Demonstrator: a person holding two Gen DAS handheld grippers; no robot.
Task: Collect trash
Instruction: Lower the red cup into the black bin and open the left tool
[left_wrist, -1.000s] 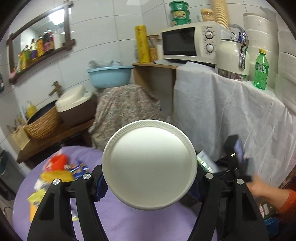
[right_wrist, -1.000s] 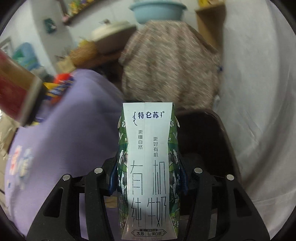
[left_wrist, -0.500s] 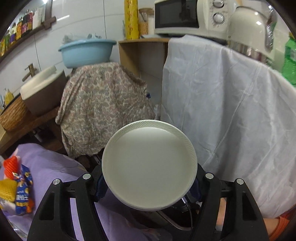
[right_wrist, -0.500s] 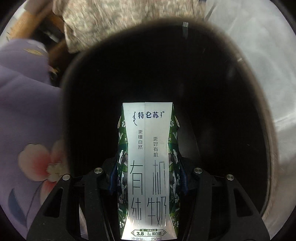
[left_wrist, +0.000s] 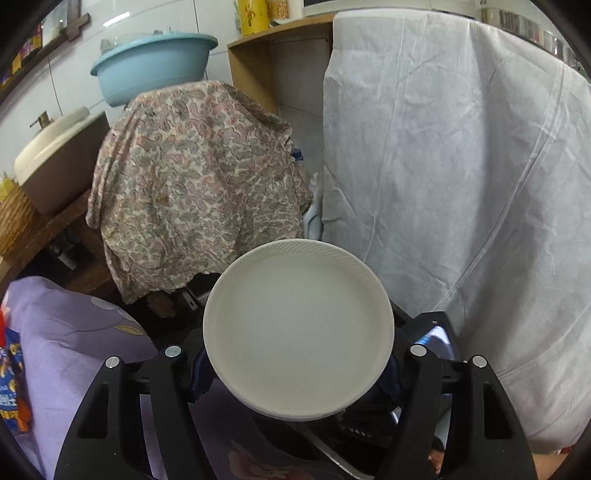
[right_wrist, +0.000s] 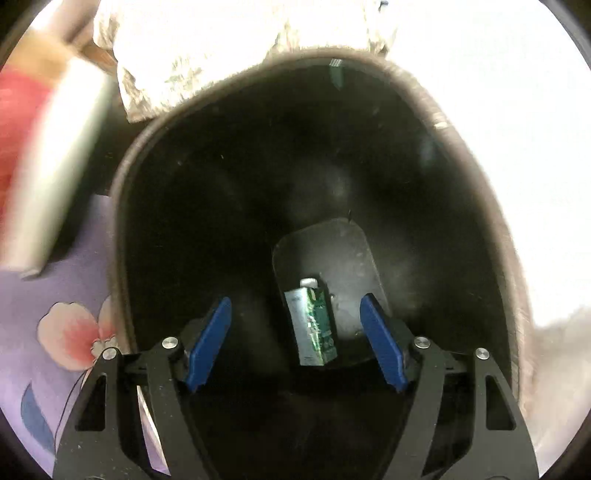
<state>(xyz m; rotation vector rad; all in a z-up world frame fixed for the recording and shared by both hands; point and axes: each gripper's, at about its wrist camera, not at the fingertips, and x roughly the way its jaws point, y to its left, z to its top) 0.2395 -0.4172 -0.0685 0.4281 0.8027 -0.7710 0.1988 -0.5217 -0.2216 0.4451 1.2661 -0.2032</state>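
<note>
Your left tongs (left_wrist: 299, 363) are clamped on a white paper plate (left_wrist: 297, 328), which stands with its face turned toward the camera and fills the lower centre of the left wrist view; its ribbed rim hides most of both blue pads. Behind the plate, at the lower centre right, part of a dark device (left_wrist: 430, 332) peeks out past the rim. At the lower left lies the purple flowered tablecloth (left_wrist: 77, 339), with a bit of colourful wrapper (left_wrist: 9, 373) at the far left edge. Farther back, a paisley cloth (left_wrist: 192, 177) drapes something at centre left, a light blue basin (left_wrist: 151, 66) sits above it, and a white sheet (left_wrist: 454, 177) covers the whole right side.

Your right tongs (right_wrist: 297, 339) are spread wide apart with nothing between them, hanging over the mouth of a black trash bin (right_wrist: 122, 206) that fills most of the right wrist view. The milk carton (right_wrist: 312, 325) lies at the bottom of the bin, in the lower centre of the frame between the two blue pads (right_wrist: 208, 339) but far below them, its white top pointing up the frame. A blurred red and white object (right_wrist: 40, 177) crosses the left edge.
</note>
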